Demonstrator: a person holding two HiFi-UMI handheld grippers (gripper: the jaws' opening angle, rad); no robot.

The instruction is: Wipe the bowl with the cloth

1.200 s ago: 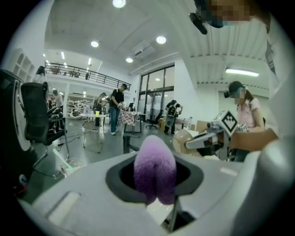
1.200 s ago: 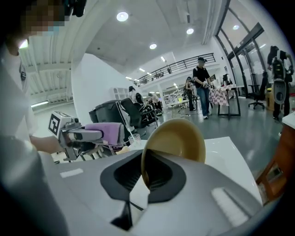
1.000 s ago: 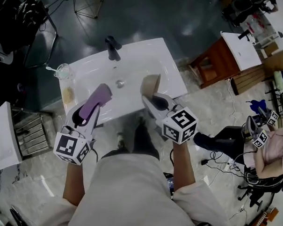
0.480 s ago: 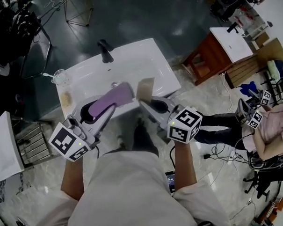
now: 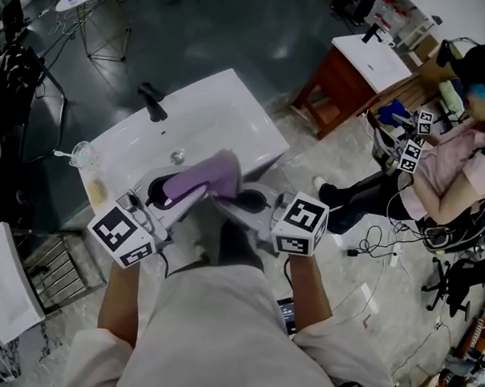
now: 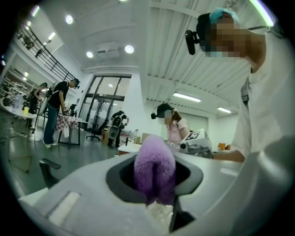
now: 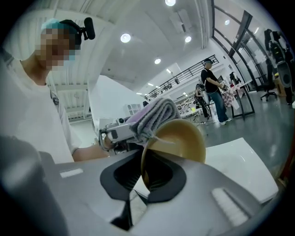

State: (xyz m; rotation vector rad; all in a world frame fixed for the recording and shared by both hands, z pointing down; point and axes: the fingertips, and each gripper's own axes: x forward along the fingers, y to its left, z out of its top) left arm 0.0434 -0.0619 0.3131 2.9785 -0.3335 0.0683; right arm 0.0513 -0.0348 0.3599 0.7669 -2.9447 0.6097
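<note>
Tongs on the left gripper (image 6: 159,203) are clamped on a folded purple cloth (image 6: 155,168), which bulges up out of the dark hollow between them. The right gripper (image 7: 144,174) has its tongs closed on the lower rim of a tan bowl (image 7: 179,140), and the bowl stands tilted on edge above them. In the right gripper view the cloth (image 7: 154,115) lies against the bowl's upper left rim, touching it, with the left gripper just behind. From the head view the two grippers point towards each other in front of the person's chest, the left gripper (image 5: 193,194) at the left and the right gripper (image 5: 224,199) at the right. The cloth (image 5: 207,177) there covers the place where they meet, so the bowl cannot be made out in that view. Both things are held in the air at the near edge of a white washbasin (image 5: 222,116). A black tap (image 5: 152,103) stands at the far side of the basin. A clear glass (image 5: 82,154) sits at its left end. Off to the right a seated person (image 5: 444,169) holds another pair of grippers.
</note>
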